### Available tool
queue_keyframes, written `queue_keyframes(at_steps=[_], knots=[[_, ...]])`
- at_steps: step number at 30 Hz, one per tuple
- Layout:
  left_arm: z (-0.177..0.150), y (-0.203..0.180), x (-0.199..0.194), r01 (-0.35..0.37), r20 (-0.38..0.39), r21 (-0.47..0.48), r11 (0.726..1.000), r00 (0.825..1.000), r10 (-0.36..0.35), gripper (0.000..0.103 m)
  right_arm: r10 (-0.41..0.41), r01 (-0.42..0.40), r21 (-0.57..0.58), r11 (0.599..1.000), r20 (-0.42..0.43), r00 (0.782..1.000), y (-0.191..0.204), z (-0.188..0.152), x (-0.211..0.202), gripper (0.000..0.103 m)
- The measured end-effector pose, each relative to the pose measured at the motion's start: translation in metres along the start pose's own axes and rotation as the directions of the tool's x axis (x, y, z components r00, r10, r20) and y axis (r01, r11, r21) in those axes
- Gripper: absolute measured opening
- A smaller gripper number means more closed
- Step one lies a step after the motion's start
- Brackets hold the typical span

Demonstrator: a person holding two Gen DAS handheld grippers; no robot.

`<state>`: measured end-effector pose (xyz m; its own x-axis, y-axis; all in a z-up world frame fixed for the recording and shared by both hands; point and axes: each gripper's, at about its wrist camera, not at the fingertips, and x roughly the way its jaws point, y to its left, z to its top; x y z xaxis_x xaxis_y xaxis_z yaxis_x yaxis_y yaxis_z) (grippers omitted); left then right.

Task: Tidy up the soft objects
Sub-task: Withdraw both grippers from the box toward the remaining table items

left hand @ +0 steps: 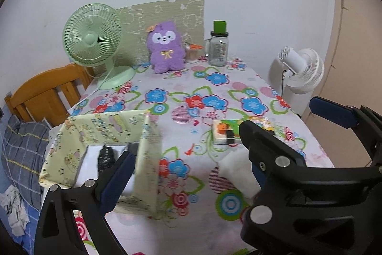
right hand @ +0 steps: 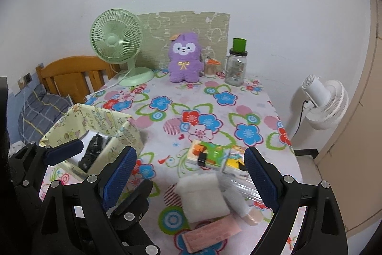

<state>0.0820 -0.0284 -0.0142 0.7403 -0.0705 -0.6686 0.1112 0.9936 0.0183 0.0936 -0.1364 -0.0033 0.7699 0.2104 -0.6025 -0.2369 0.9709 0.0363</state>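
Nearest to us in the right wrist view, our right gripper (right hand: 191, 173) stands spread wide with nothing between its blue pads, hanging over a small heap on the flowered tablecloth (right hand: 214, 97): a pink folded cloth (right hand: 210, 234) at the near edge, a white folded cloth (right hand: 203, 197) just behind it, and a clear plastic packet (right hand: 236, 183) touching the white one on its right. Just beyond lies a flat colourful pack (right hand: 210, 153).

Our left gripper (left hand: 188, 154) is also wide apart and empty. Its left pad (left hand: 119, 181) hangs in front of the pale yellow fabric box (left hand: 105, 128), which sits at the table's left edge with a black item (left hand: 106, 157) lying inside; we cannot tell what it is.

At the far end, against the wall, stand a green desk fan (left hand: 92, 40), a purple plush toy (left hand: 166, 47), a small cup (left hand: 192, 53) and a glass jar with a green lid (left hand: 218, 46). A white fan (left hand: 300, 68) stands off the table to the right, a wooden headboard (left hand: 47, 92) to the left.
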Motion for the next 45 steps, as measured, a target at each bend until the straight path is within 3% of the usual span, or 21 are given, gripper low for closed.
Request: queue_keyframes(at_steps=[19,45], knots=[[-0.022,-0.049,0.023,0.033,-0.029,0.015,0.999,0.999,-0.033,0.099,0.012,-0.011,0.042,0.999,-0.007,1.0,-0.052,-0.041,0.007,0.093],[-0.068,-0.079,0.066,0.13,-0.117,0.037,0.991,0.985,-0.125,0.099,-0.005,0.011,0.102,0.995,-0.061,0.998,-0.089,-0.103,0.036,0.093]])
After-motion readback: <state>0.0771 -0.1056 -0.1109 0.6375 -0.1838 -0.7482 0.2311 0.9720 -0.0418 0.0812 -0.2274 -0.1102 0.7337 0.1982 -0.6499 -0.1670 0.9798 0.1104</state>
